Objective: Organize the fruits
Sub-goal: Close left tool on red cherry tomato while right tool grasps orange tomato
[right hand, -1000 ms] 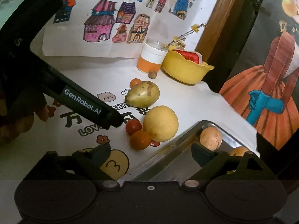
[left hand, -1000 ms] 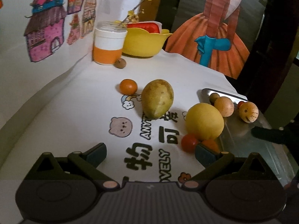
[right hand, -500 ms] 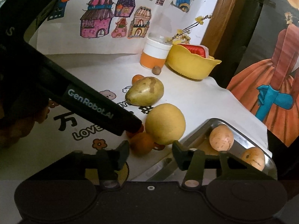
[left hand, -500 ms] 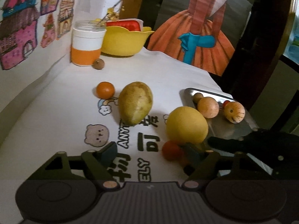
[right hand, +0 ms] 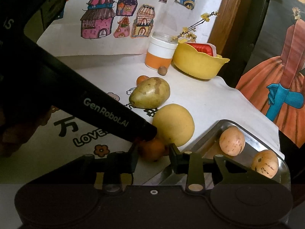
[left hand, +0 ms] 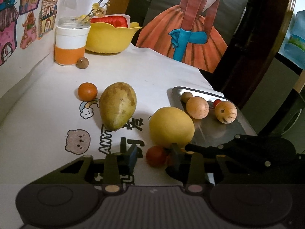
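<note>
A steel tray (left hand: pixel 219 133) at the right holds two tan round fruits (left hand: pixel 197 107) and smaller ones. Beside it on the white cloth lie a big yellow fruit (left hand: pixel 171 126), a green-yellow mango (left hand: pixel 118 105) and a small orange (left hand: pixel 87 94). My left gripper (left hand: pixel 154 154) is open but narrowed, with a small red fruit (left hand: pixel 156 155) between its fingers and a gap at the left pad. My right gripper (right hand: pixel 153 151) is shut on a small orange fruit (right hand: pixel 151 149) in front of the yellow fruit (right hand: pixel 173 126). The left tool's black casing (right hand: pixel 95 105) crosses this view and hides the red fruit.
An orange-and-white cup (left hand: pixel 70 43), a brown nut (left hand: pixel 83 63) and a yellow bowl (left hand: pixel 110 38) stand at the back by the wall with house drawings. The table edge drops off behind the tray (right hand: pixel 209 139). Both grippers crowd the same spot.
Both grippers moved in toward the small fruits by the yellow fruit and narrowed their jaws. The right one closed onto the small orange fruit; the left one now brackets the red fruit.
</note>
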Demonstrator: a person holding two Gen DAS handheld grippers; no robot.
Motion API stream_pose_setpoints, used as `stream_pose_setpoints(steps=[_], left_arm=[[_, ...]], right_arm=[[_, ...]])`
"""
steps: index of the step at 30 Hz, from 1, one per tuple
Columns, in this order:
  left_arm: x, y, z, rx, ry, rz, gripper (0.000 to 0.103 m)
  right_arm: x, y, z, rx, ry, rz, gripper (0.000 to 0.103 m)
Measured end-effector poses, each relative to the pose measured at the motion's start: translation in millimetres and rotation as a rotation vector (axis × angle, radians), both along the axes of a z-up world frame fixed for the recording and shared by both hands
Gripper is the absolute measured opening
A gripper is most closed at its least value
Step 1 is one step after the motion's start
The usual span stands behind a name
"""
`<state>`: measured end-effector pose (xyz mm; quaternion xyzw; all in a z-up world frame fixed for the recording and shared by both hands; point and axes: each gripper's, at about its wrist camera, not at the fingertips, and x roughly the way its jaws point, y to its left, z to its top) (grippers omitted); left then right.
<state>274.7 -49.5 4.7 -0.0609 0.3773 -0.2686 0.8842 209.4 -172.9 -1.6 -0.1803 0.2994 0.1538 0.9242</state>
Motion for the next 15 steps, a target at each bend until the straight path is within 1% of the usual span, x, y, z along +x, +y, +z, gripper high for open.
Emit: stream_pose_setpoints(steps=[1,4,8,14,15], left_arm=[[-0.4,0.2,0.1,0.001,0.0,0.0,0.038],[-1.0,0.7,-0.2,0.009,0.006,0.002,0.034],[-0.7,1.1,-1.6,0.017,0.02,0.003,0.034],[-2.7,-7.8,-1.6,0.052,-0.003,-0.002,0.034],[-3.5,-9.5,-1.5,0.062,-0.008,-0.004,0.029]], right_arm=[[0.0,0.1,0.0,0.004,0.002,0.004,0.031],[-0.7,0.1,-0.2,0.003,0.0,0.006,0.031],[-2.9,0.2,-0.3,0.003,-0.002,0.001,0.031],[-6.8,-1.1,0.1,0.002,-0.003,-0.004,0.031],[-6.7,-1.0,0.5,0.004,-0.005,-0.005,0.031]])
